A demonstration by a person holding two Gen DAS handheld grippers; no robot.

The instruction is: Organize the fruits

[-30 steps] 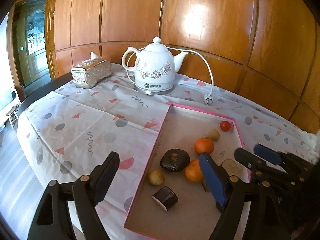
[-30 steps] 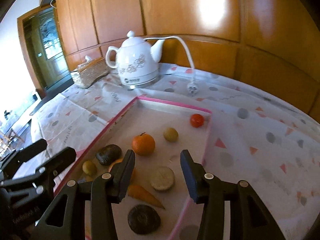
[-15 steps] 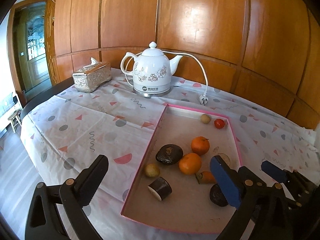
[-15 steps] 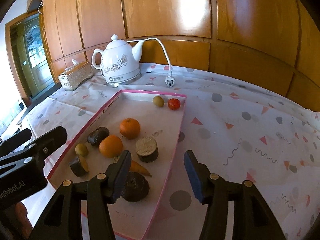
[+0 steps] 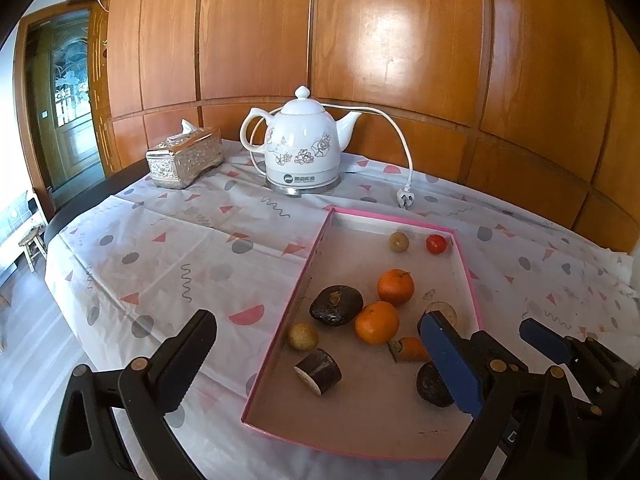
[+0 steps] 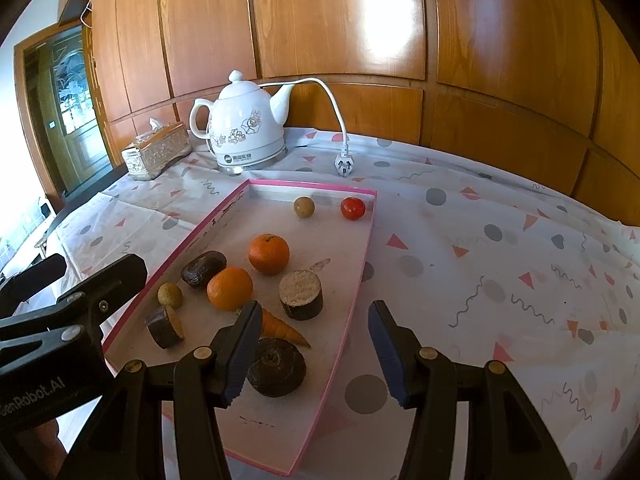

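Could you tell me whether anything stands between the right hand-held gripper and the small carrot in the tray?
Nothing visible does: the right hand-held gripper hangs open above the tray, and the carrot lies exposed beside its left finger.

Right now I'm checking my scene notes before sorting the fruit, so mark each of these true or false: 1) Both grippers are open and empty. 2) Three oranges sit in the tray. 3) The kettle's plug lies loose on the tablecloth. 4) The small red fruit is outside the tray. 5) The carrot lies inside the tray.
1) True: the left gripper and the right gripper are both open and hold nothing.
2) False: only two oranges, one and another, sit in the pink tray.
3) True: the plug of the kettle lies unplugged on the cloth.
4) False: the red fruit is inside the tray, near its far corner.
5) True: the carrot lies in the tray.
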